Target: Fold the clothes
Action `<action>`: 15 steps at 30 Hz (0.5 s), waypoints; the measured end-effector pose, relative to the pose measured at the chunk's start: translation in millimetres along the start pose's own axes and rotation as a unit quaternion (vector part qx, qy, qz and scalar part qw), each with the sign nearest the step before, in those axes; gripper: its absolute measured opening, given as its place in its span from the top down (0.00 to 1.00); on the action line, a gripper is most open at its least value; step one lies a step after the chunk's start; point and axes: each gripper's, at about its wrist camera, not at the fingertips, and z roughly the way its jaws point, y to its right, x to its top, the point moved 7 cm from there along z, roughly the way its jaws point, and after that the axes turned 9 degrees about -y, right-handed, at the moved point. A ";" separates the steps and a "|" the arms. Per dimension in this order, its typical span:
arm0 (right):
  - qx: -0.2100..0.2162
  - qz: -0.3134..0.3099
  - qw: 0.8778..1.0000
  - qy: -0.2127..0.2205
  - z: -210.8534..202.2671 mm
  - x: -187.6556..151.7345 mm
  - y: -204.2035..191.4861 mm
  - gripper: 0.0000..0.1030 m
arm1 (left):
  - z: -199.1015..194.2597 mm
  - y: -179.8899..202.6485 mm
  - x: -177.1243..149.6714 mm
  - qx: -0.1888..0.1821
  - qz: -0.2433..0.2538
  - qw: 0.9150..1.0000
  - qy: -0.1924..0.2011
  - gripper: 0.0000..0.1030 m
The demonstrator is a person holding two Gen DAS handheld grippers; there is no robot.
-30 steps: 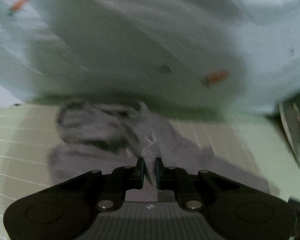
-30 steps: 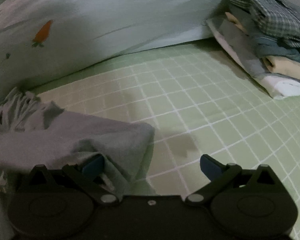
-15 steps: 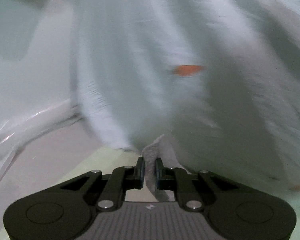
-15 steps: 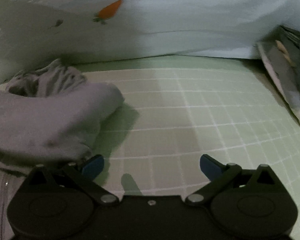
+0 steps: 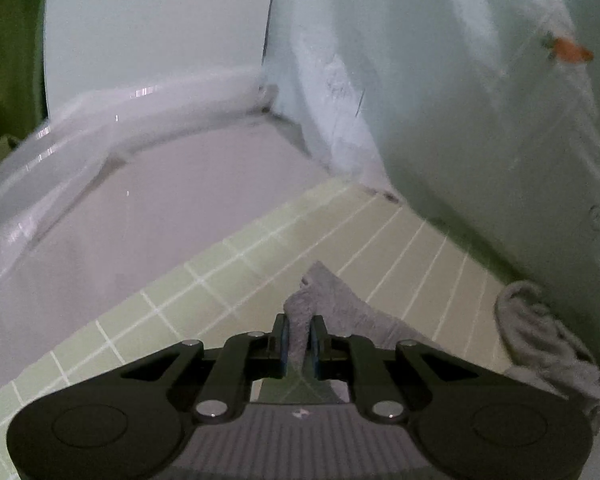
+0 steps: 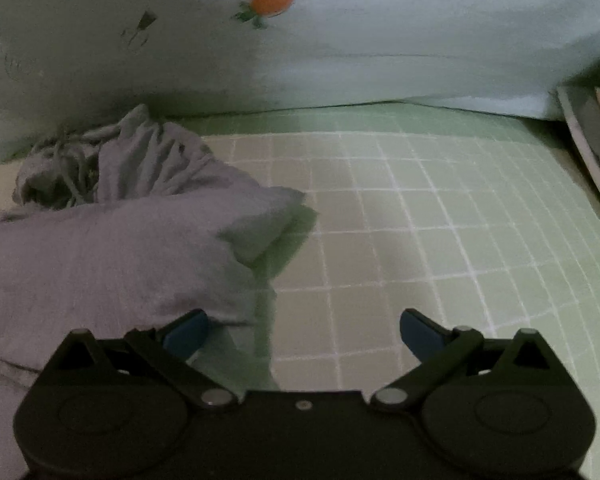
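Note:
A grey garment [image 6: 112,248] lies crumpled on the green checked sheet [image 6: 420,220], at the left of the right wrist view, with a bunched part [image 6: 100,168] behind it. My left gripper [image 5: 299,344] is shut on an edge of the grey garment [image 5: 324,300] and holds it just above the sheet [image 5: 220,288]. More of the garment [image 5: 540,340] is heaped at the right of the left wrist view. My right gripper [image 6: 300,328] is open and empty, its left finger [image 6: 188,332] beside the garment's near edge.
A pale carrot-print quilt [image 6: 340,40] is piled along the back, and it also shows in the left wrist view [image 5: 480,100]. A stack of folded clothes [image 6: 596,128] is at the right edge. Past the sheet's edge is pinkish floor [image 5: 140,216] and a white wall [image 5: 152,20].
My left gripper has swung left with the garment edge in it, from facing the quilt to facing the bed's corner and floor. My right gripper stays open and has turned slightly left.

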 end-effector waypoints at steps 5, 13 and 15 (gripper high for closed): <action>-0.020 -0.014 1.000 0.009 -7.5 -1.0 -8.8 0.00 | 10.3 1.5 -9.0 -0.007 0.015 1.000 -0.018 0.88; -0.014 0.000 1.000 0.015 -24.4 -16.8 3.6 0.00 | -18.3 76.3 -23.9 -0.081 0.062 0.995 -0.009 0.88; -0.011 0.001 1.000 0.020 -29.0 -21.2 7.6 0.00 | -29.5 103.6 -33.7 -0.110 0.073 0.991 -0.012 0.88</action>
